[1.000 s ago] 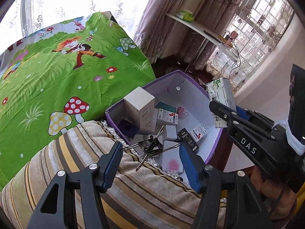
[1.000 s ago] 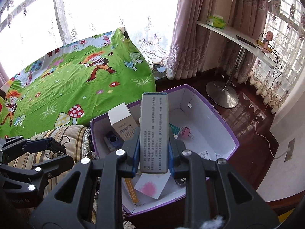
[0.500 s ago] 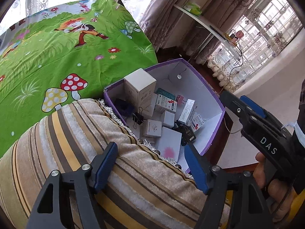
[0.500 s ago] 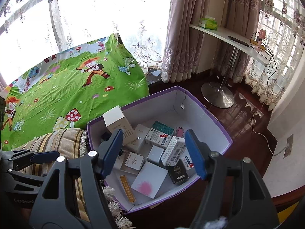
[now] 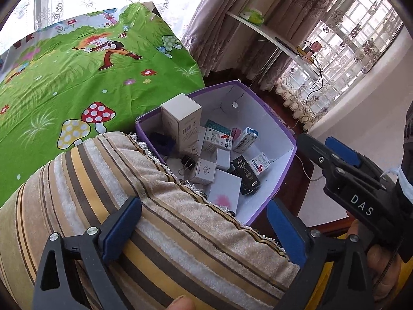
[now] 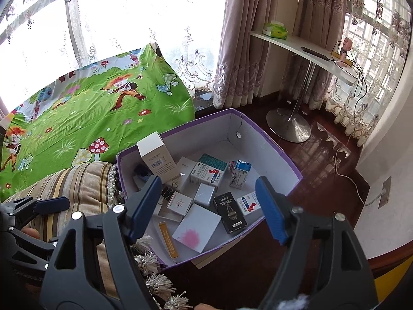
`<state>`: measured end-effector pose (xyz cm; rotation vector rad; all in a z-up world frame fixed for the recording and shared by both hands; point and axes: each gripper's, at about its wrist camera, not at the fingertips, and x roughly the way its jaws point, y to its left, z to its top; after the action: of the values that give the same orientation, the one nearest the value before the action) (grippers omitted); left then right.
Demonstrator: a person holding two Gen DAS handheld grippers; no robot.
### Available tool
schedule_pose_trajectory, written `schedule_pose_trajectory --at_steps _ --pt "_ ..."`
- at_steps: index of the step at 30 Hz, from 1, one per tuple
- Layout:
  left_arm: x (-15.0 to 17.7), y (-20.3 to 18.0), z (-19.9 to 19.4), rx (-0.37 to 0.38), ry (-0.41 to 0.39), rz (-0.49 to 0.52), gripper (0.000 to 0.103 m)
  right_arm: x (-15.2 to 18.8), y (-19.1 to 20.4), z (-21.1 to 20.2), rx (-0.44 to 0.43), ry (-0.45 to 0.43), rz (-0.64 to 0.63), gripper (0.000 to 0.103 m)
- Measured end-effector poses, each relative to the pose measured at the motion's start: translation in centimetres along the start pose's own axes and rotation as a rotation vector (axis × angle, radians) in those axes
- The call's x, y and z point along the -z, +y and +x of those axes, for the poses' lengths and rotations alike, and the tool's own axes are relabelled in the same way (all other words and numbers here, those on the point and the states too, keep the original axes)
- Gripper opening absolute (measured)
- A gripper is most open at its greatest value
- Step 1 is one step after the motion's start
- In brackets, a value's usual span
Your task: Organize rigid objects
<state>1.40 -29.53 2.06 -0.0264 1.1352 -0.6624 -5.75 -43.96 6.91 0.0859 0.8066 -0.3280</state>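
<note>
Both tools hang over a purple-rimmed cardboard box (image 6: 273, 149) with white inner walls, and both are released with nothing between their blue pads. The left tool (image 5: 204, 230) has just been spreading its jaws wider; it sits above a striped, fringed cushion (image 5: 155, 206) that butts against the box's 9 o'clock side. The right tool (image 6: 209, 206) has likewise just been opening, and through its gap the box floor shows.

Inside the box the small packages lie loose. A tall white carton (image 6: 155, 157) stands upright near the 10 o'clock corner. A white-and-blue medicine box with red marks (image 6: 210, 174) lies near the centre, and a blue-topped carton (image 6: 240, 173) stands tilted just beside it at 3 o'clock. A black packet (image 6: 231, 211) lies flat toward 5 o'clock, touching a small red-and-white box (image 6: 247, 202). A white card with a pink smudge (image 6: 197, 227) rests at 6 o'clock, and a black binder clip (image 5: 188, 162) sits by the cushion-side wall (partly hidden in the right wrist view).

A green cartoon sheet with mushrooms (image 6: 103, 118) spreads beyond the cushion at 10 o'clock.
</note>
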Motion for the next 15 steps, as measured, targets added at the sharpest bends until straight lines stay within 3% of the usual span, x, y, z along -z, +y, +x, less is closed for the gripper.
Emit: schedule_pose_trajectory --at_steps 15 --pt "0.06 -0.42 0.39 -0.018 0.008 0.025 0.102 0.04 -0.05 0.24 -0.005 0.007 -0.002 0.078"
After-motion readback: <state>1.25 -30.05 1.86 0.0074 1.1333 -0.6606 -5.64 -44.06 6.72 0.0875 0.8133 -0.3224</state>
